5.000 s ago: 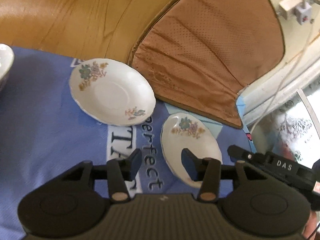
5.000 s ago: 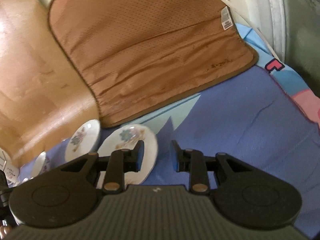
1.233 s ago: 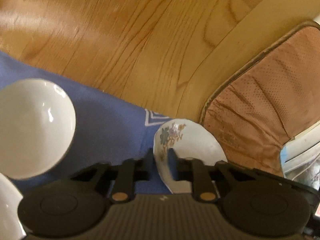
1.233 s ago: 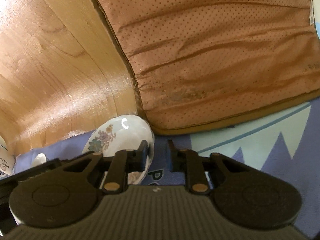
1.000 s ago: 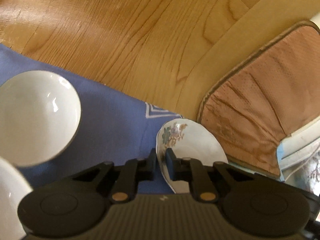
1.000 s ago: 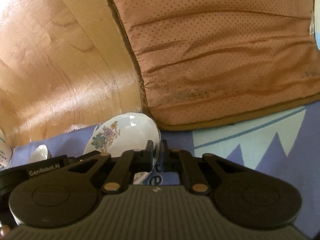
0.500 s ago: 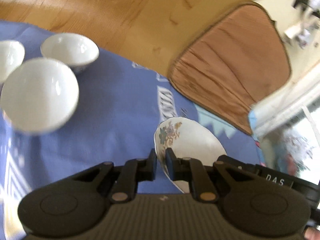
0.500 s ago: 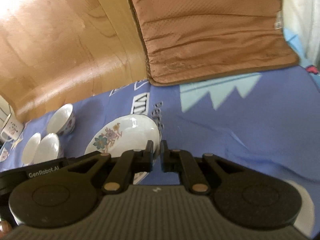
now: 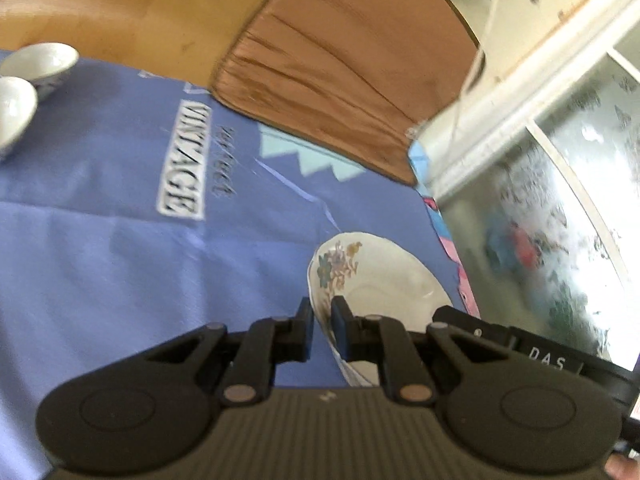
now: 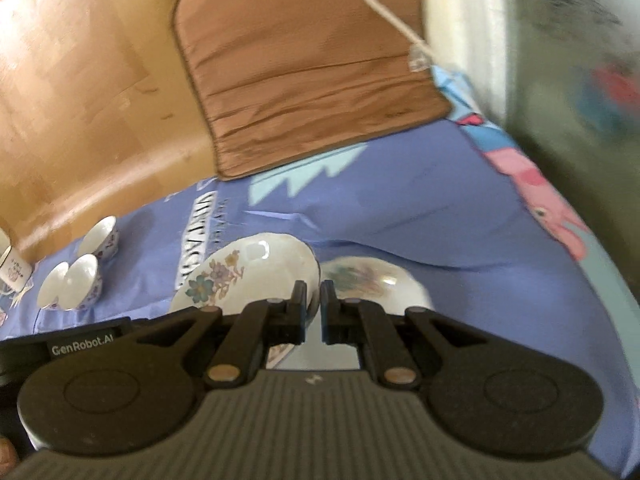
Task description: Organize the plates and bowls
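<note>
A white plate with a floral print (image 9: 376,280) hangs above the blue cloth (image 9: 100,240), held by both grippers at once. My left gripper (image 9: 320,312) is shut on its left rim. My right gripper (image 10: 313,296) is shut on the right rim of the same plate (image 10: 248,272). A second floral plate (image 10: 372,280) lies flat on the cloth just beyond the right fingers, blurred. Several small white bowls (image 10: 80,276) stand together at the cloth's left end, two of them at the upper left of the left wrist view (image 9: 36,60).
A brown padded mat (image 10: 304,68) lies at the cloth's far edge on the wooden floor (image 10: 80,80). A patterned glass door (image 9: 560,220) and white frame bound the right side. A white cord (image 10: 384,12) crosses the mat. A small cup (image 10: 12,268) stands at far left.
Both grippers have carried the held plate up and to the right, away from the bowls. The second plate on the cloth has come into the right wrist view.
</note>
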The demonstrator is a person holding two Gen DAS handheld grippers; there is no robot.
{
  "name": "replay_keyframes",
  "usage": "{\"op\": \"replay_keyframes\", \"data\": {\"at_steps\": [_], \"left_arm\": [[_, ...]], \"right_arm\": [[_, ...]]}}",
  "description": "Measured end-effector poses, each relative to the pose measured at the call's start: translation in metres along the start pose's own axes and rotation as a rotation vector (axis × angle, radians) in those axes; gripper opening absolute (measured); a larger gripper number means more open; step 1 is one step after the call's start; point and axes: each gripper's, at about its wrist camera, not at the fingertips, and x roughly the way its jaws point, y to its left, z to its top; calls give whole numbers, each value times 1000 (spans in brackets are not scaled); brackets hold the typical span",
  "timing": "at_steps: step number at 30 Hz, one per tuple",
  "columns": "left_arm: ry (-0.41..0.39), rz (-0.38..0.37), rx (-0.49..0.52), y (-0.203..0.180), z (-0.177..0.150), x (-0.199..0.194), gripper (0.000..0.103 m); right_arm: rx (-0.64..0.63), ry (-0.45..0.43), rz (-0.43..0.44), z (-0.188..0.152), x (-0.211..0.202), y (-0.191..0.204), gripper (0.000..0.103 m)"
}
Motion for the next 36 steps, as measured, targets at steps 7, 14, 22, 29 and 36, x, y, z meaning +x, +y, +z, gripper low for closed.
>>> {"op": "replay_keyframes", "data": {"at_steps": [7, 14, 22, 29, 36], "left_arm": [[26, 17, 43, -16, -12, 18, 11], [21, 49, 79, -26, -16, 27, 11], [2, 69, 129, -30, -17, 28, 11], [-7, 77, 176, -34, -19, 29, 11], [-1, 84, 196, -35, -20, 29, 14]], "right_arm": [[48, 5, -21, -12, -6, -32, 9], [89, 22, -3, -17, 1, -51, 10], [93, 29, 3, -18, 7, -53, 10], [91, 29, -8, -18, 8, -51, 10], [82, 21, -27, -18, 7, -50, 10]]}}
